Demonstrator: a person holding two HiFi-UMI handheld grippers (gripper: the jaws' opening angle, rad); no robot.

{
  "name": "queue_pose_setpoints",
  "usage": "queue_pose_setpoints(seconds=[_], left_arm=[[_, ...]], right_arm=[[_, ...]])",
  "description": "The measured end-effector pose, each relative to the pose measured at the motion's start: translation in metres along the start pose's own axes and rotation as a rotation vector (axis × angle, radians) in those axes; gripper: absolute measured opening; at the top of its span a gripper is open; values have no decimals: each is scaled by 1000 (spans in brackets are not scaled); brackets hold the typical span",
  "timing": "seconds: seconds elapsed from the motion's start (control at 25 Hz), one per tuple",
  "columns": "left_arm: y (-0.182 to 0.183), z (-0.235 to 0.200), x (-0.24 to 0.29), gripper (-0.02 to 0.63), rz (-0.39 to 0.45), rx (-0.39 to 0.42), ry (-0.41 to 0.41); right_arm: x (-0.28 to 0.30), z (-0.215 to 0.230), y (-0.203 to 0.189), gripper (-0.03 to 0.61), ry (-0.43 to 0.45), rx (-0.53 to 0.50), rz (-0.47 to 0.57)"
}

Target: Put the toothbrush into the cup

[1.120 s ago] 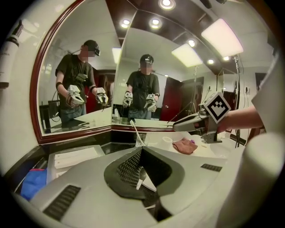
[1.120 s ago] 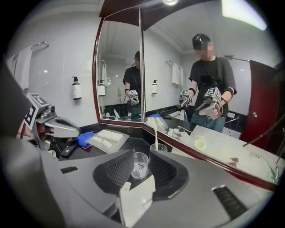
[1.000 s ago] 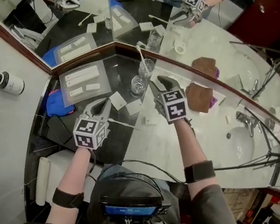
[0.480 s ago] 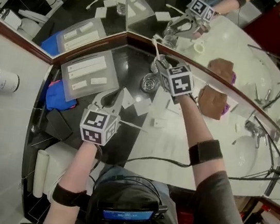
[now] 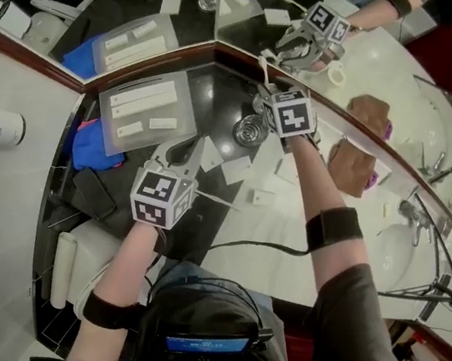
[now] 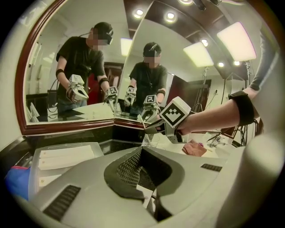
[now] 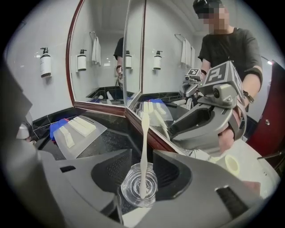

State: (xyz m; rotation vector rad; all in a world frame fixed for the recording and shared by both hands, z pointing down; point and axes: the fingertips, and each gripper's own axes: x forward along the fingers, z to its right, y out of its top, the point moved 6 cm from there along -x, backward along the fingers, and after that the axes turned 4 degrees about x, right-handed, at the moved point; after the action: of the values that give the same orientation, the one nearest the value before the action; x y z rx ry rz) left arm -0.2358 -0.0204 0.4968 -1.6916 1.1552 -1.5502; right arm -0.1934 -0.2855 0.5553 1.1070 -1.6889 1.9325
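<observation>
A clear glass cup [image 7: 139, 187] stands on the dark counter in the mirror corner, also in the head view as the cup [image 5: 250, 130]. A white toothbrush [image 7: 143, 147] stands in it and leans up toward the mirror. My right gripper [image 7: 143, 152] is open and its jaws, which have just been opening, sit on either side of the cup without pressing it; the right gripper [image 5: 262, 109] hangs just above it. My left gripper [image 5: 182, 150] is shut, lower left of the cup and apart from it. In its own view the left gripper [image 6: 142, 153] holds nothing I can see.
A clear tray of white packets [image 5: 143, 113] lies left of the cup, with a blue cloth [image 5: 95, 156] below it. White cards [image 5: 236, 169] and a small white box [image 5: 263, 196] lie nearby. A brown cloth [image 5: 350, 165], tap [image 5: 414, 216] and cable [image 5: 259, 243] are to the right.
My right gripper has moved left and down from beside the cup until its jaws straddle it. The left gripper has drifted slightly toward the tray. The toothbrush stayed in the cup.
</observation>
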Motion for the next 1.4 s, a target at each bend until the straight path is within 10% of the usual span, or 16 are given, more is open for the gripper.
queue_pose_setpoints(seconds=[0.28, 1.4], left_arm=[[0, -8, -1, 3, -3, -10, 18], [17, 17, -34, 2, 49, 22, 33]], right_arm=[[5, -6, 6, 71, -15, -14, 22], [-93, -7, 46, 60, -67, 18, 256]])
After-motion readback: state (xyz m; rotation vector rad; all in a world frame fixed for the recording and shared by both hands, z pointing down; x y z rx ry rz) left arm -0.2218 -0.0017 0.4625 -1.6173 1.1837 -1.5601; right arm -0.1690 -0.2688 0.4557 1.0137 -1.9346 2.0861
